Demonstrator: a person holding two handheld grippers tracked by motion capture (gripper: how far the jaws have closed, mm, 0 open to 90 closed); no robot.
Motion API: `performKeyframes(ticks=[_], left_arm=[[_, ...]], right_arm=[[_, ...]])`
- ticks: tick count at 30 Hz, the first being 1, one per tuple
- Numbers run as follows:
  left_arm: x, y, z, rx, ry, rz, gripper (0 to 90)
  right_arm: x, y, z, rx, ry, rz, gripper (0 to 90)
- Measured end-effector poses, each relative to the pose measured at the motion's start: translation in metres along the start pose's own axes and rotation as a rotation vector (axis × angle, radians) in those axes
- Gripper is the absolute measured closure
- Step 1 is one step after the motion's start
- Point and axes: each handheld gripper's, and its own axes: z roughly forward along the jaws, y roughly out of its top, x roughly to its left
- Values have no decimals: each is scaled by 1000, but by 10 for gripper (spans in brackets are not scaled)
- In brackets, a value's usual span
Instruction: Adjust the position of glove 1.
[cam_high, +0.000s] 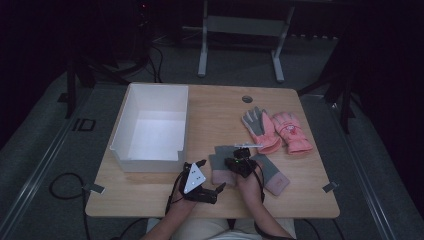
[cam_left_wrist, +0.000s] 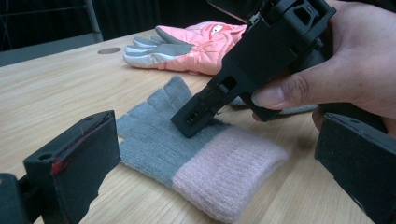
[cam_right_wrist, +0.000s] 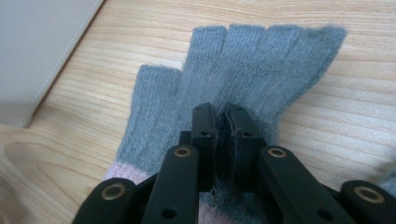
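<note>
The right claw (cam_right_wrist: 223, 116) is down on a grey knit glove (cam_right_wrist: 243, 65) with a pink cuff, its jaws pressed together with a pinch of the grey wool caught between them, about at the palm. From the left claw's side the same glove (cam_left_wrist: 187, 154) lies flat on the bench (cam_left_wrist: 51, 93), fingers pointing away toward the far edge, and the right claw (cam_left_wrist: 194, 116) slants down into the grey part just above the cuff, a hand (cam_left_wrist: 345, 70) wrapped round its body.

The left claw (cam_high: 210, 176) sits wide open just beside the glove, near the bench's front edge, its two jaws well apart and holding nothing. A grey three-cornered plate (cam_high: 193, 178) rides on top of it.

A second grey and pink knit glove (cam_high: 272, 175) lies to the right of the first, partly under the right hand. Farther back on the right lie two pink padded gloves (cam_high: 277, 131) side by side, one palm up showing grey. A white bin (cam_high: 152, 127) stands on the left half of the bench, touching nothing else.
</note>
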Motion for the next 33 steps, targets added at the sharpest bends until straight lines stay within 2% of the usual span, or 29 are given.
performKeyframes(ticks=[3, 5, 6, 9, 11, 13, 16, 17, 18, 19, 22, 24, 25, 29, 30, 31, 32, 33], left_arm=[[0, 0, 0, 0, 1, -4, 0], [1, 0, 0, -2, -2, -3, 0], [1, 0, 0, -2, -5, -4, 0], [1, 0, 0, -2, -5, -8, 0], [1, 0, 0, -2, -5, -6, 0], [1, 0, 0, 0, -3, -7, 0], [1, 0, 0, -2, -1, -7, 0], [1, 0, 0, -2, -1, -7, 0], [1, 0, 0, -2, -1, -7, 0], [0, 0, 1, 2, 3, -6, 0], [0, 0, 1, 0, 2, 0, 0], [0, 0, 1, 2, 3, -2, 0], [0, 0, 1, 1, 3, -2, 0], [-1, 0, 1, 0, 5, 4, 0], [-1, 0, 1, 0, 5, 4, 0], [0, 0, 1, 1, 4, 3, 0], [0, 0, 1, 1, 4, 3, 0], [0, 0, 0, -2, 4, 0, 0]], right_arm=[[1, 0, -2, -7, 4, 5, 752], [0, 4, -8, -31, 13, -7, 734], [-1, 6, -12, -49, 34, -12, 708], [-6, 15, -25, -98, 54, -79, 668], [-13, 19, -32, -107, 61, -128, 667], [-25, 22, -38, -97, 97, -158, 664], [-43, 26, -49, -91, 108, -220, 656], [-43, 26, -49, -91, 108, -220, 656], [-49, 26, -54, -97, 100, -240, 655], [-60, 26, -61, -92, 97, -274, 655], [-78, 23, -70, -78, 101, -302, 656], [-83, 22, -73, -72, 95, -315, 655], [-93, 19, -79, -65, 101, -327, 650], [-108, 9, -86, -36, 111, -384, 644], [-108, 9, -86, -36, 111, -384, 644], [-114, 2, -86, -3, 113, -425, 644], [-114, 2, -86, -3, 113, -425, 644], [-117, -4, -85, 28, 121, -455, 637]])
